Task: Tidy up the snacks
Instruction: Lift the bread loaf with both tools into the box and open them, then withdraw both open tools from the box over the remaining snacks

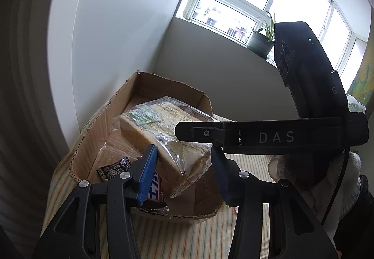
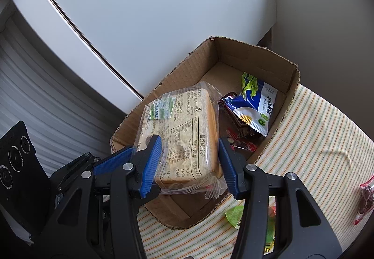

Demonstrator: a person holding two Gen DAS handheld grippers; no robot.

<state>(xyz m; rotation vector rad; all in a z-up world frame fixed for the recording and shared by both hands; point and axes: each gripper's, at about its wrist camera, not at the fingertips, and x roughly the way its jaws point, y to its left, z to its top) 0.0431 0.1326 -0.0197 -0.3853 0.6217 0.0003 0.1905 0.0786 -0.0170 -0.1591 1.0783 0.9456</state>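
A clear bag of sliced bread [image 2: 187, 118] hangs tilted over an open cardboard box [image 2: 233, 53]. My right gripper [image 2: 190, 163] is shut on the loaf's near end, with both blue pads pressed into the plastic. My left gripper [image 1: 184, 167] is shut on a lower corner of the same bread bag [image 1: 140, 125]. One of the right gripper's black fingers [image 1: 198, 131] lies across the loaf's top. The left gripper's fingers [image 2: 112, 160] show beside the bag at lower left. The box [image 1: 168, 81] holds a blue-white packet [image 2: 257, 104], a dark patterned wrapper [image 1: 114, 169] and a candy bar [image 1: 155, 191].
The box stands on a striped cloth [image 2: 315, 142] against a white wall. Red wrappers [image 2: 243, 144] lie under the loaf. A green packet [image 2: 236, 214] and a red packet [image 2: 365, 198] lie on the cloth outside the box. A potted plant [image 1: 264, 39] sits on the window sill.
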